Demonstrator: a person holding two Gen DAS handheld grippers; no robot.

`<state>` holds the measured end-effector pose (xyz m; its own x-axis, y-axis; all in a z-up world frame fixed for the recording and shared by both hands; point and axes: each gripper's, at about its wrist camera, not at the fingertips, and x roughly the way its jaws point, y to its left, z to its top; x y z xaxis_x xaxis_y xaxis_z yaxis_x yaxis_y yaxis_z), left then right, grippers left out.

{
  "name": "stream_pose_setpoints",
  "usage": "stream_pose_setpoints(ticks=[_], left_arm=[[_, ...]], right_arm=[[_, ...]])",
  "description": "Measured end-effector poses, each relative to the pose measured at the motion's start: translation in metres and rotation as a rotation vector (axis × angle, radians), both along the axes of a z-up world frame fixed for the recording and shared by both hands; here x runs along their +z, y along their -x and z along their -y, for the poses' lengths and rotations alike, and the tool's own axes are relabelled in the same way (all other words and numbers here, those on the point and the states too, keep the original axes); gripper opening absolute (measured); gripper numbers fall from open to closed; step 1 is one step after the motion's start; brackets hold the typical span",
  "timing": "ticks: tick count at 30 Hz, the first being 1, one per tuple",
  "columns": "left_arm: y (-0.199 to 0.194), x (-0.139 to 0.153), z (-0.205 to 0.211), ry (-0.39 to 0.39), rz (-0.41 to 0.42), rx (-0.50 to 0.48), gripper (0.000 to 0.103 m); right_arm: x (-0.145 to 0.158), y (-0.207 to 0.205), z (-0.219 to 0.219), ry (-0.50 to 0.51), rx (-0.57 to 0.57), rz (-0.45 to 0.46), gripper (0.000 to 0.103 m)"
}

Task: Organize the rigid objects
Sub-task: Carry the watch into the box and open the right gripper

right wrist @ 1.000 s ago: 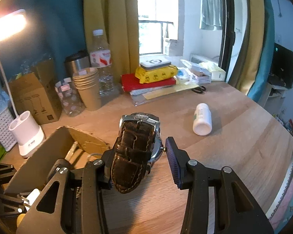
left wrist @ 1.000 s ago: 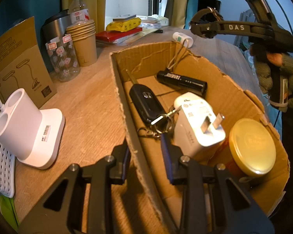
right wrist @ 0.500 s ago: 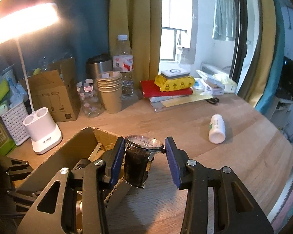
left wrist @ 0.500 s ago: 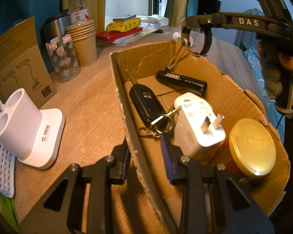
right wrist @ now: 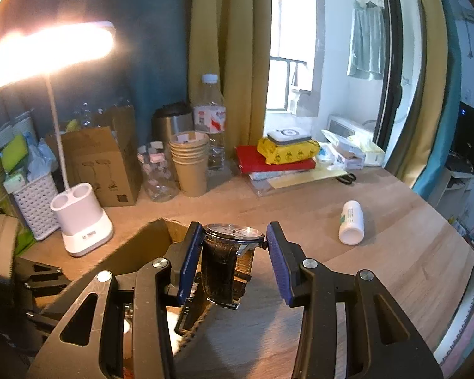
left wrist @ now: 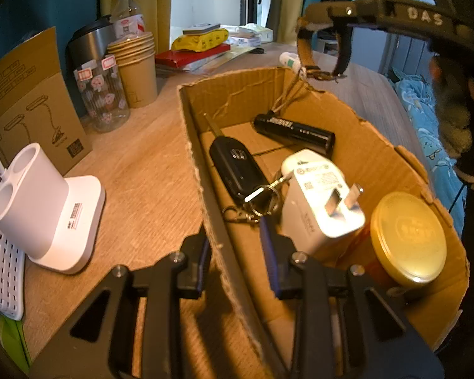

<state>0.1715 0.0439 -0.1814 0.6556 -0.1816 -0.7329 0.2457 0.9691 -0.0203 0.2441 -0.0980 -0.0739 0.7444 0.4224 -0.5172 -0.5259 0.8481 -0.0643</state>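
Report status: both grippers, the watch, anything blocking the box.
Left gripper shut on box wall. Right gripper shut on watch, above the box's far corner. Key, charger, tin inside; drop spot open.

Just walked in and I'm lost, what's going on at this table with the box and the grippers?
A person is tidying small items into a cardboard box. The left gripper is clamped on the box's near wall. The right gripper holds a wristwatch by its case above the box's far rim. Inside already: a car key, a black flashlight, a white charger and a gold-lidded jar.
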Motion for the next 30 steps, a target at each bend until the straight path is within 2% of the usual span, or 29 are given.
stream_pose_setpoints(ticks=[12, 30], left_arm=[[0.0, 0.0, 0.0, 0.0, 0.0, 0.0, 0.031], [0.0, 0.0, 0.0, 0.0, 0.0, 0.0, 0.031]], right_arm=[[-0.003, 0.02, -0.034, 0.025, 0.107, 0.0, 0.044], [-0.047, 0.01, -0.069, 0.099, 0.201, -0.102, 0.044]])
